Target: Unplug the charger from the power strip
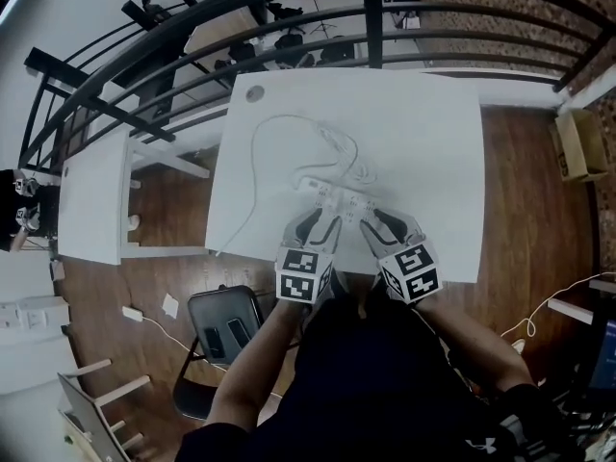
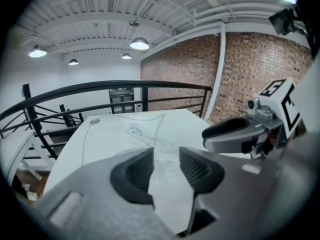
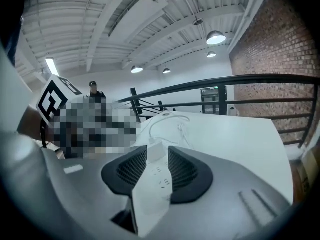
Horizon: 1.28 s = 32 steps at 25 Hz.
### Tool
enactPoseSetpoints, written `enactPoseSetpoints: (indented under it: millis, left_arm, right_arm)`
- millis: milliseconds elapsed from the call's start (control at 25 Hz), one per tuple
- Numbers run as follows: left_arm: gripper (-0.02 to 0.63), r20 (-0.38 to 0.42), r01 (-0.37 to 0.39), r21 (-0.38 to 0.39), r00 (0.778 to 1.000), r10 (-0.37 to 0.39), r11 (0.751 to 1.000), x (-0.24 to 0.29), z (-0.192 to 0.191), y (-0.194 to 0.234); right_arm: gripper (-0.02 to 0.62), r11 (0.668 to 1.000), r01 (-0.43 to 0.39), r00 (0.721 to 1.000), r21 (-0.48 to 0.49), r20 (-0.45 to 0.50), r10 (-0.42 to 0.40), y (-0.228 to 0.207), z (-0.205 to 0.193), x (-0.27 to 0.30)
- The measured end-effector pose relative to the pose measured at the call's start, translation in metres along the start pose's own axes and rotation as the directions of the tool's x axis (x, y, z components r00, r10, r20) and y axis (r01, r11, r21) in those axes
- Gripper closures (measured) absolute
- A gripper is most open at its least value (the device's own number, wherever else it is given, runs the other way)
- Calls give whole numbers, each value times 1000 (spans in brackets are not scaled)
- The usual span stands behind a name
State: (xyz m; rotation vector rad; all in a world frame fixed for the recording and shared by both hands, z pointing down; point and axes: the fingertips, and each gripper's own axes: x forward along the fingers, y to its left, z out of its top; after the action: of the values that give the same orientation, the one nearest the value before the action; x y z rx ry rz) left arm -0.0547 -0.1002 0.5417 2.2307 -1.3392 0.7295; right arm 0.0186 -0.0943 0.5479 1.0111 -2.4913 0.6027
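A white power strip (image 1: 337,196) lies on the white table (image 1: 423,142), with white cables (image 1: 265,152) looping away behind it. In the right gripper view the strip (image 3: 156,189) shows through the jaw gap, and a white charger (image 3: 155,149) is plugged in at its far end. My left gripper (image 1: 321,214) and right gripper (image 1: 372,216) sit side by side just short of the strip, both open with nothing pressed between the pads. The left gripper (image 2: 166,158) frames the strip's sockets (image 2: 167,173). My right gripper (image 3: 157,156) also stands open.
A black railing (image 1: 289,27) runs behind the table, with a brick wall (image 2: 250,69) beyond. A smaller white table (image 1: 91,195) stands at the left. A black chair (image 1: 226,325) holding two phones sits near the front edge. A cardboard box (image 1: 577,142) is at the right.
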Motion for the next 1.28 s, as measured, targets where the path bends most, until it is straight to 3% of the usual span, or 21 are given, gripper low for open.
enactPoseSetpoints:
  millis: [280, 440, 720, 1000, 1280]
  left_arm:
    - [374, -83, 6, 53, 997, -2, 999, 45, -16, 16]
    - [374, -123, 25, 72, 992, -15, 997, 62, -25, 19]
    - [377, -134, 46, 120, 990, -30, 992, 83, -36, 20]
    - [431, -153, 47, 146, 988, -25, 988, 88, -41, 18]
    - [434, -179, 48, 146, 984, -21, 988, 94, -44, 18]
  right_arm:
    - [439, 994, 39, 992, -101, -114, -51, -13, -27, 40]
    - [436, 992, 47, 985, -116, -159, -65, -15, -39, 61]
    - [437, 990, 62, 987, -129, -139, -80, -19, -45, 79]
    - [457, 977, 70, 978, -202, -181, -108, -22, -56, 82]
    - [469, 983, 22, 981, -182, -187, -56, -21, -64, 86]
